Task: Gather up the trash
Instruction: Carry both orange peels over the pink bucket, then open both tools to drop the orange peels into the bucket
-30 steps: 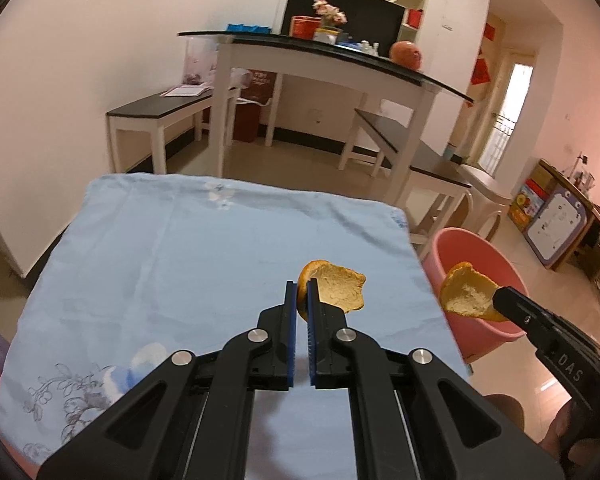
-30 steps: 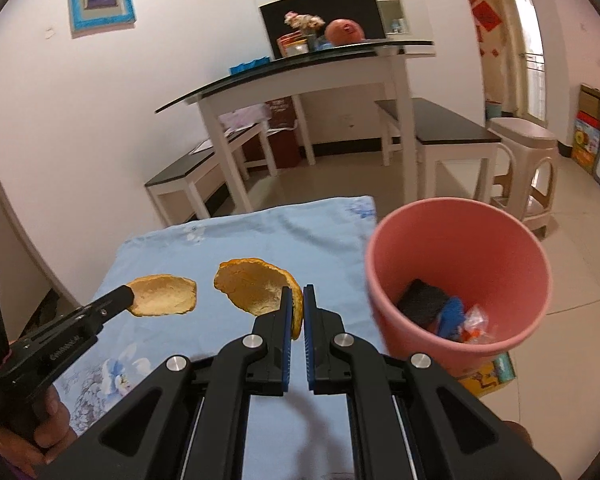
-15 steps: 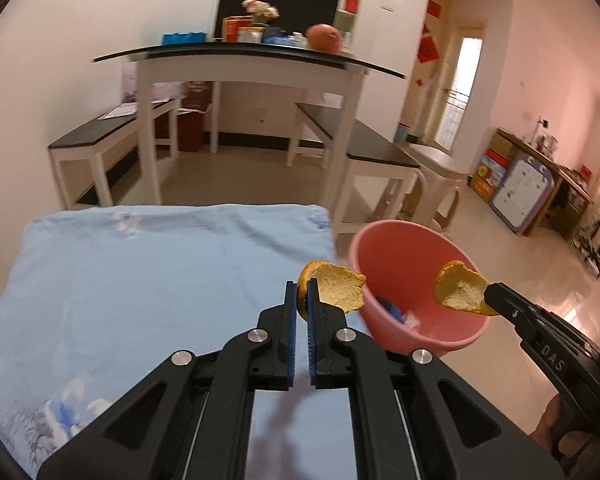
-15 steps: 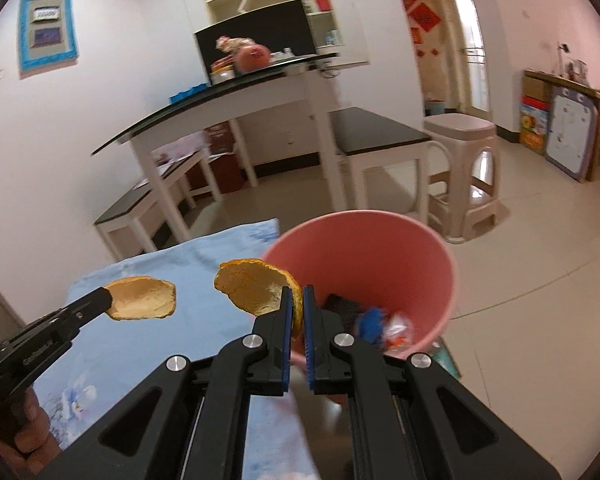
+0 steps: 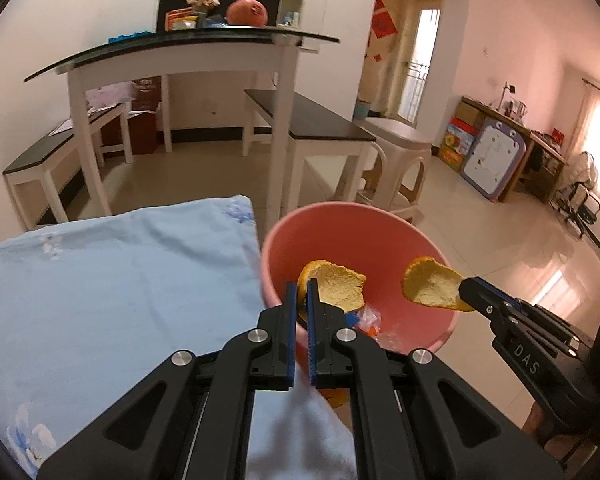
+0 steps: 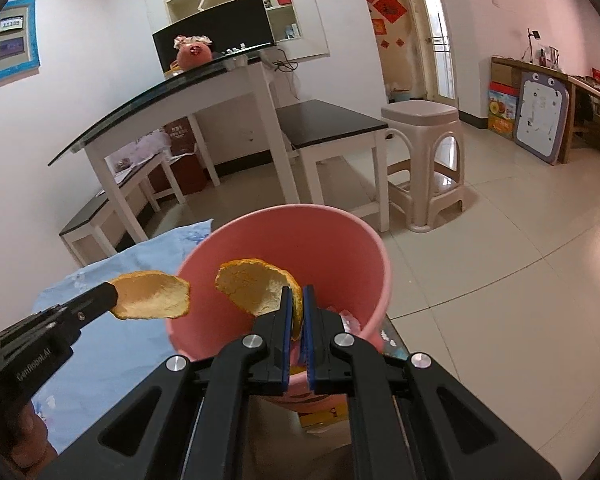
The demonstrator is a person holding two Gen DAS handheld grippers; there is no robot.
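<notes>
**Two peels held at the bin**

The left gripper [image 5: 302,292] has its fingers clamped on an orange peel [image 5: 336,286], over the pink bin [image 5: 340,224]. The right gripper [image 6: 296,300] likewise pinches a second peel [image 6: 256,288] above the bin's mouth. Wrappers [image 5: 366,318] lie inside. The blue-clothed counter [image 5: 120,280] sits just beside the bin.

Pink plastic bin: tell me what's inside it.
In the pink plastic bin, orange-and-blue wrappers and clear crinkled plastic show. The two held orange peels and the left gripper cover the rest of the bottom.
</notes>
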